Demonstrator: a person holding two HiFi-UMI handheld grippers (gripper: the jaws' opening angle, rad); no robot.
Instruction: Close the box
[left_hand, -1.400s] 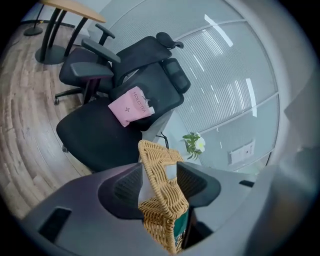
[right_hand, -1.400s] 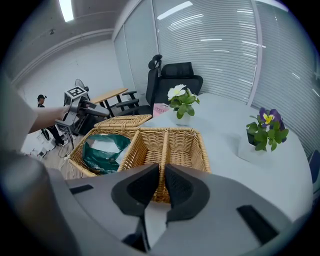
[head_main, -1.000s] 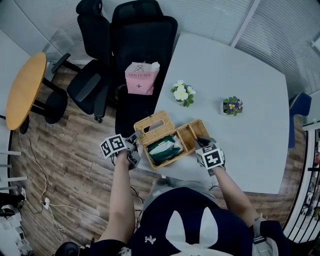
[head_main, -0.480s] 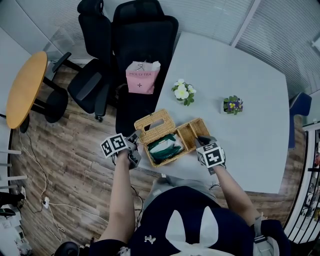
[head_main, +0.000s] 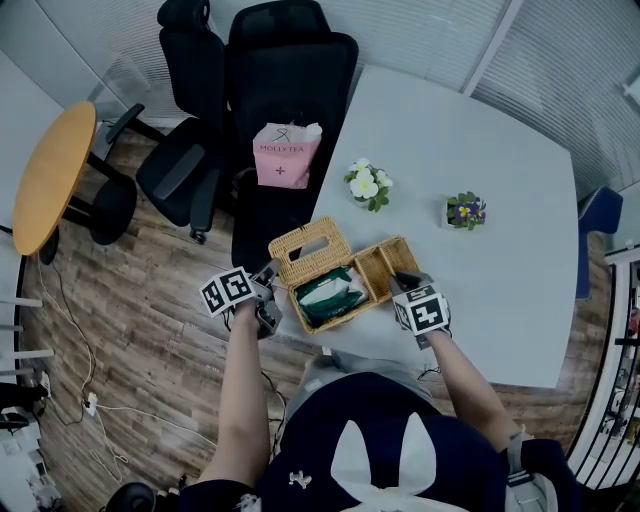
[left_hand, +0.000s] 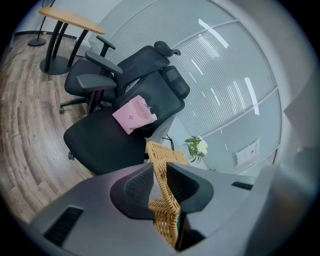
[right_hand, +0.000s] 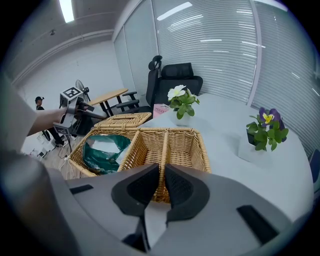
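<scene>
An open wicker box (head_main: 392, 256) lies at the near edge of the white table, with a green packet (head_main: 328, 293) in its left compartment. Its wicker lid (head_main: 310, 250) stands tilted up at the box's far left. My left gripper (head_main: 270, 283) is at the lid's free edge. In the left gripper view the jaws are closing, and the pads of that gripper (left_hand: 160, 175) touch both sides of the lid (left_hand: 165, 205). My right gripper (right_hand: 161, 175) is shut on the near rim of the box (right_hand: 187, 145), at the divider. The packet (right_hand: 105, 150) shows there too.
A white flower pot (head_main: 365, 186) and a purple flower pot (head_main: 464, 211) stand on the white table (head_main: 480, 130) beyond the box. A pink bag (head_main: 283, 157) sits on a black office chair (head_main: 290, 70) just left of the table. A round wooden table (head_main: 48, 180) is far left.
</scene>
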